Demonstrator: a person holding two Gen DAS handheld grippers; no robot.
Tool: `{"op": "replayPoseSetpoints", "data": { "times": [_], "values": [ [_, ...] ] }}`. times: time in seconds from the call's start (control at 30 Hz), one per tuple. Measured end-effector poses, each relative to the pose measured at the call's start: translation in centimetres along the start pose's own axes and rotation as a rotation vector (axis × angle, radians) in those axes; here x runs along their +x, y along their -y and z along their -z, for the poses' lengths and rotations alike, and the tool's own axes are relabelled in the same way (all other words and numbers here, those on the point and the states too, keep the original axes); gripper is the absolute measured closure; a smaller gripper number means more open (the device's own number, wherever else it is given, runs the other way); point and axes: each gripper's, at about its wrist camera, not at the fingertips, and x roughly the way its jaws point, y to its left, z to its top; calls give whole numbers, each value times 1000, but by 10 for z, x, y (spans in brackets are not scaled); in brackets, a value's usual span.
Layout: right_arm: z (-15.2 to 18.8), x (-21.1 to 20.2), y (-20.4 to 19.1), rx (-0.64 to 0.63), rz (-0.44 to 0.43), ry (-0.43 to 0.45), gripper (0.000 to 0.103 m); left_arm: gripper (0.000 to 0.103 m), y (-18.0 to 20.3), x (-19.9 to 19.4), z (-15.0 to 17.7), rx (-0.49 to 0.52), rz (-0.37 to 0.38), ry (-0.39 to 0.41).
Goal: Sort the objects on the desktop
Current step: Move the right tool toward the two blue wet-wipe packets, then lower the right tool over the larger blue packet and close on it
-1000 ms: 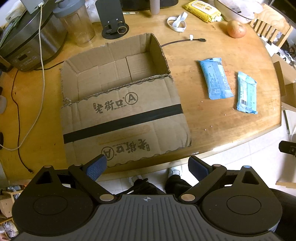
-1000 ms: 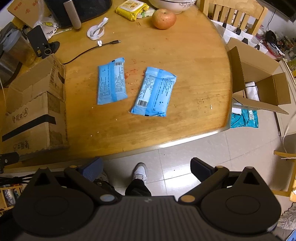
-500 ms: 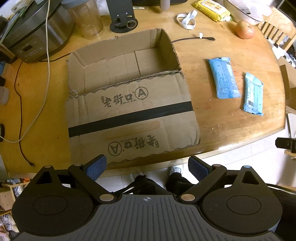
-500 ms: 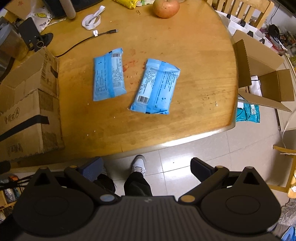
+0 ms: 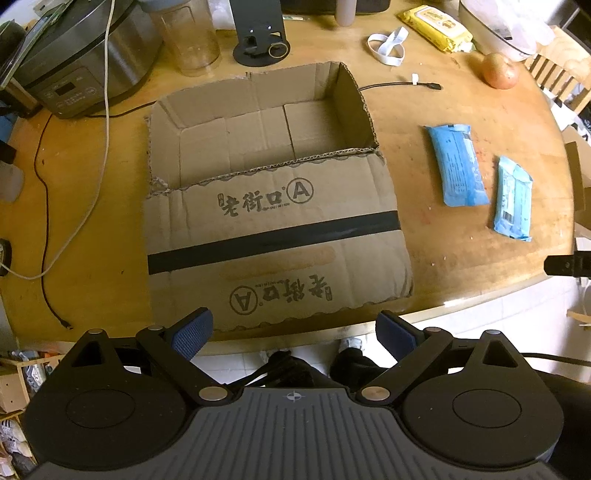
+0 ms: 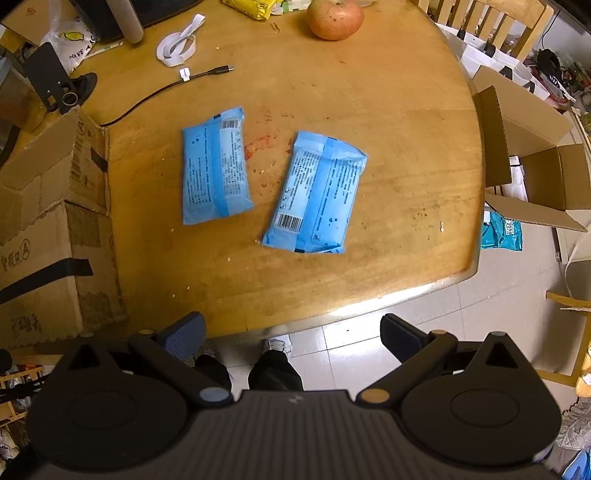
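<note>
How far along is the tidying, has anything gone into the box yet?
Nothing looks done: the box shows only bare cardboard inside. Nothing is in hand either; the left claw and right claw are both open, held off the table edge. Left to do: both blue packs lie on the table beside the box.

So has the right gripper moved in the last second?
Yes. The right gripper has advanced over the table: the two blue packets sit larger and lower, and the apple nears the top edge.
</note>
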Motion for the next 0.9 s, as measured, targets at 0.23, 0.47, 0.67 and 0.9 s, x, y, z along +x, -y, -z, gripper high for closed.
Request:
{"op": "replayPoseSetpoints", "data": {
  "times": [0.23,0.47,0.67,0.9],
  "values": [
    [-11,10,2,18,13,-9,0,6,-1,1,-1,5,9,3],
    [-22,17,6,43,16,-9,0,6,-3,4,-1,-11,11,-8],
    [-32,23,9,65,18,-9,0,6,-3,6,0,-17,13,-14],
    [-43,30,11,88,24,-7,0,6,-6,6,0,-30,14,-18]
  ]
}}
